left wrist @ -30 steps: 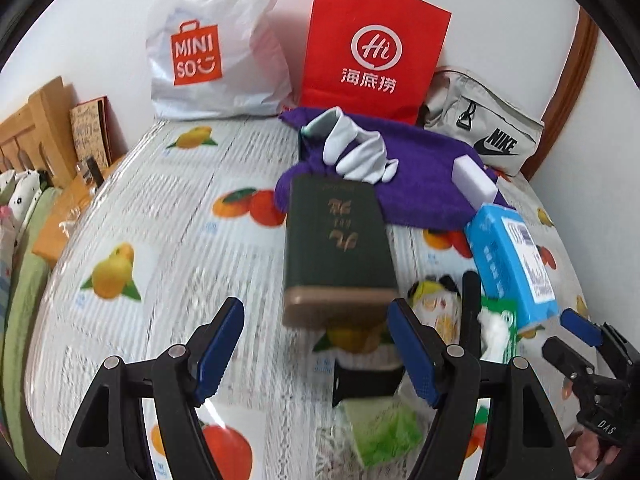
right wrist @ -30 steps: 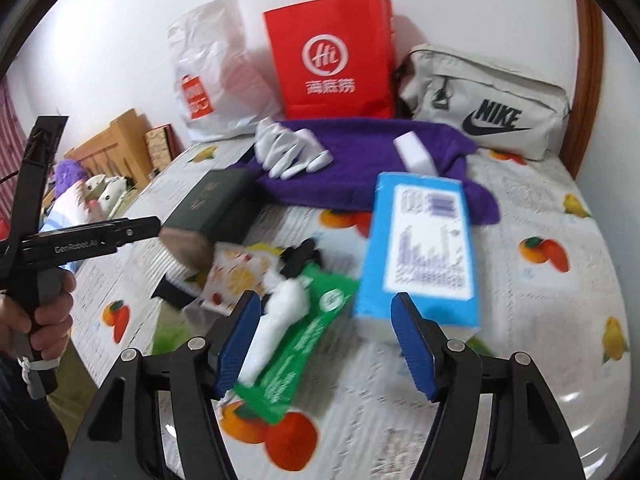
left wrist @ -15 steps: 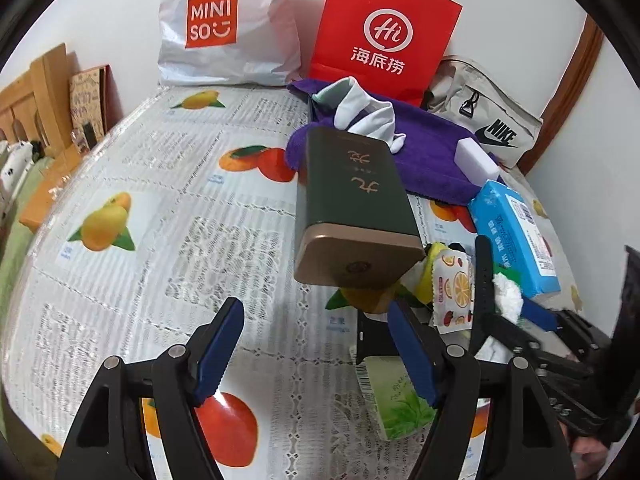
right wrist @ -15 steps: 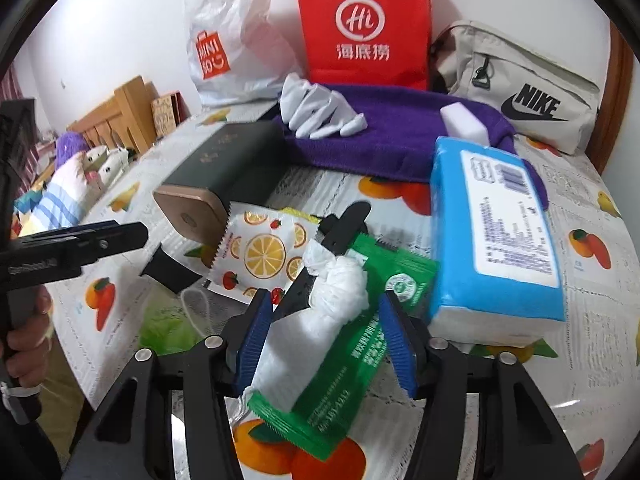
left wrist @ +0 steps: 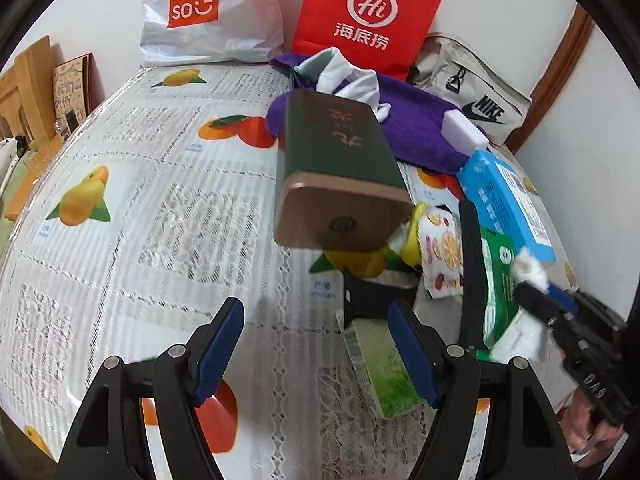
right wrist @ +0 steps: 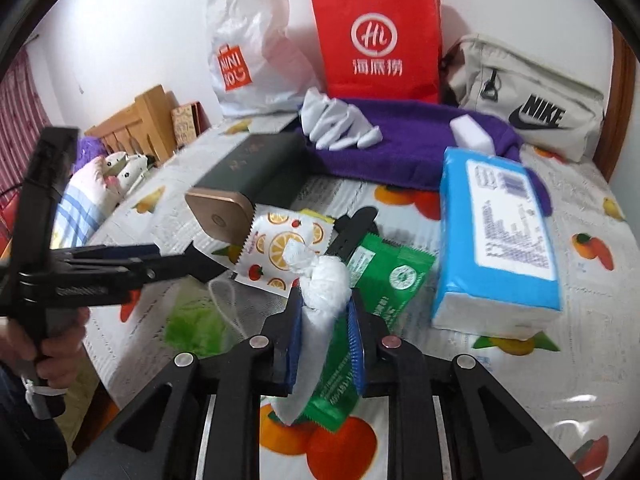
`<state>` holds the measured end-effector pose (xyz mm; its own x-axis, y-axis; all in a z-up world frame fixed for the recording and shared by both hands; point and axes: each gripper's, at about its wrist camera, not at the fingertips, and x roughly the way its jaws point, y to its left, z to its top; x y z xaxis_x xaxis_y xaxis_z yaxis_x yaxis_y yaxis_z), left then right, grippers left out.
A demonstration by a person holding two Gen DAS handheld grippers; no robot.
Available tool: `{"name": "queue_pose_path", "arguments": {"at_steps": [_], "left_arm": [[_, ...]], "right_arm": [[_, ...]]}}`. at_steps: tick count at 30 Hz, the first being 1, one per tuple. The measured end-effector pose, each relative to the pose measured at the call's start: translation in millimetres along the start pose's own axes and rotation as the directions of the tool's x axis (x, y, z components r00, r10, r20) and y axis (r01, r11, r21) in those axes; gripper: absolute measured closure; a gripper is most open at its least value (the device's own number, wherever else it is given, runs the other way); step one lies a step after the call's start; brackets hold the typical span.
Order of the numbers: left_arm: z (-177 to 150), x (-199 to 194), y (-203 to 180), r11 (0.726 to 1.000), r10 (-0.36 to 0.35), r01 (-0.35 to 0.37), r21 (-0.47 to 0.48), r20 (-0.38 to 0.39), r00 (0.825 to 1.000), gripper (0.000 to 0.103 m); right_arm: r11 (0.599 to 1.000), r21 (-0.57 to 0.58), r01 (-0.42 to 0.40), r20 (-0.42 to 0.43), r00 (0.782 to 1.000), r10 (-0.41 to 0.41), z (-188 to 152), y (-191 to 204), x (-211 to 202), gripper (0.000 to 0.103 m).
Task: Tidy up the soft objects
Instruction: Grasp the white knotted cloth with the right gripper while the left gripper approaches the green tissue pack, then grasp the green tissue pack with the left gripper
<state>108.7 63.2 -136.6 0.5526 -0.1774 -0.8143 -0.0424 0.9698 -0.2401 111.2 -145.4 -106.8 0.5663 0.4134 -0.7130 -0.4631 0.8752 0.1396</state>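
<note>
My right gripper (right wrist: pixel 323 320) is pinched onto a knotted white plastic bag (right wrist: pixel 322 280), its blue pads pressing the bag's sides, with the knot poking up just past the fingertips. The bag lies on a green wipes packet (right wrist: pixel 374 292), so I judge this as the start of a pick, the bundle not yet lifted clear. My left gripper (left wrist: pixel 316 350) hangs with its jaws wide apart and nothing between them, above the fruit-print tablecloth (left wrist: pixel 140 220), near a pale green packet (left wrist: pixel 384 368) that sits just beside its right finger.

Outward from there lie a citrus-print sachet (right wrist: pixel 280 248), a dark green box with a bronze end cap (right wrist: pixel 244 176), and a blue tissue pack (right wrist: pixel 500 232). Further back, white gloves (right wrist: pixel 340 124) and a white sponge block (right wrist: pixel 470 132) rest on a purple towel (right wrist: pixel 408 140), before a red paper bag (right wrist: pixel 376 36), a white Miniso bag (right wrist: pixel 248 52) and a beige Nike pouch (right wrist: pixel 532 108).

By my reckoning little is sorted: the soft things are scattered and mixed with the box, and nearly everything remains to be gathered.
</note>
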Motion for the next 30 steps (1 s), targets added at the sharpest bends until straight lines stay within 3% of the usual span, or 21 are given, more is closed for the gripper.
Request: {"name": "queue_pose_path", "arguments": {"at_steps": [7,11,15,21,23,26,30], "left_arm": [[-17.6,5.4,-23.9,0.998,-0.010,0.012,0.064,-0.039,0.999,0.030],[-23.3,8.5,-39.4,0.996,-0.029,0.033,0.084,-0.055,0.998,0.018],[-27.1,20.3,-51.6,0.994,0.029,-0.020,0.108,-0.081,0.996,0.018],[-32.0,27.4,-62.6,0.971,0.173,-0.164,0.174,-0.036,0.984,0.018],[-32.9,27.0,-59.7,0.962,0.210,-0.203,0.182,-0.021,0.978,0.024],[-30.3,18.1,-46.0,0.968,0.205,-0.203,0.145,-0.003,0.979,0.051],[-25.2,11.1,-27.1,0.983,0.164,-0.164,0.084,0.004,0.986,0.052]], "right_arm": [[0.998,0.040,0.047,0.038,0.998,-0.049,-9.8,-24.2,-28.1,0.082],[0.995,0.059,0.084,0.030,0.996,-0.086,-20.7,-38.2,-36.7,0.082],[0.992,0.067,0.108,0.013,0.994,-0.109,-32.6,-48.8,-40.0,0.082],[0.985,0.108,0.135,-0.060,0.990,-0.129,-56.2,-67.2,-26.7,0.082],[0.983,0.109,0.150,-0.088,0.986,-0.141,-63.2,-69.7,-20.0,0.082],[0.980,0.112,0.165,-0.113,0.982,-0.153,-71.5,-71.7,-12.4,0.082],[0.979,0.121,0.164,-0.097,0.984,-0.152,-74.7,-71.6,-13.7,0.082]]}}
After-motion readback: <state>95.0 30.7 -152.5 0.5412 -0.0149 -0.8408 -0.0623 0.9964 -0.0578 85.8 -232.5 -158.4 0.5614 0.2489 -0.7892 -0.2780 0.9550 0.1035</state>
